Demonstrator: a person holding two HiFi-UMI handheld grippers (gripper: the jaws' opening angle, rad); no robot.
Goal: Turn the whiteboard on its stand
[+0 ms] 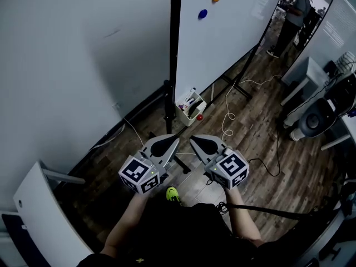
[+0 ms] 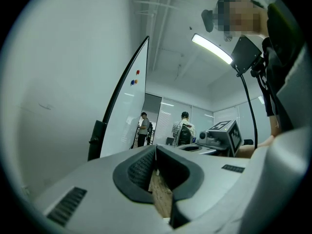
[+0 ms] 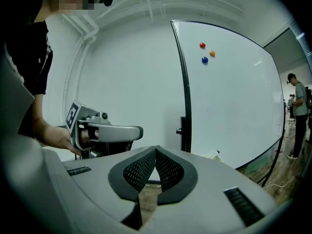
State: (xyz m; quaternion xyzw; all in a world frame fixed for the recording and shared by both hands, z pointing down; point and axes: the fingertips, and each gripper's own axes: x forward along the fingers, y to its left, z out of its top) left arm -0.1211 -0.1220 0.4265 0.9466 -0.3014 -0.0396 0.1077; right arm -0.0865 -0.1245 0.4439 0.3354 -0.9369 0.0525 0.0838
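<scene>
Head view: left tongs (image 1: 178, 140), right tongs (image 1: 191, 139) both closed, empty; white box (image 1: 184, 115) holds a marker (image 1: 192, 94).

Looks like an office or some open lab-type workspace to me. There's a big whiteboard (image 1: 222, 32) on a floor stand (image 1: 240, 88) with a few coloured magnets (image 1: 203, 14) stuck on it, and a little basket (image 1: 190, 105) of bits at its foot. The floor (image 1: 261, 132) is wood-look planks with a white cable (image 1: 228, 118) trailing loose across it, there's a white desk (image 1: 303, 71) off to the side, and the walls (image 1: 83, 49) are plain white. Further back you get glass partitions (image 2: 168, 118) like meeting rooms, a long strip light (image 2: 212, 48) on a bare ceiling with pipes (image 2: 158, 13), and a couple of people (image 2: 184, 130) just standing around, one with what looks like a backpack.
</scene>
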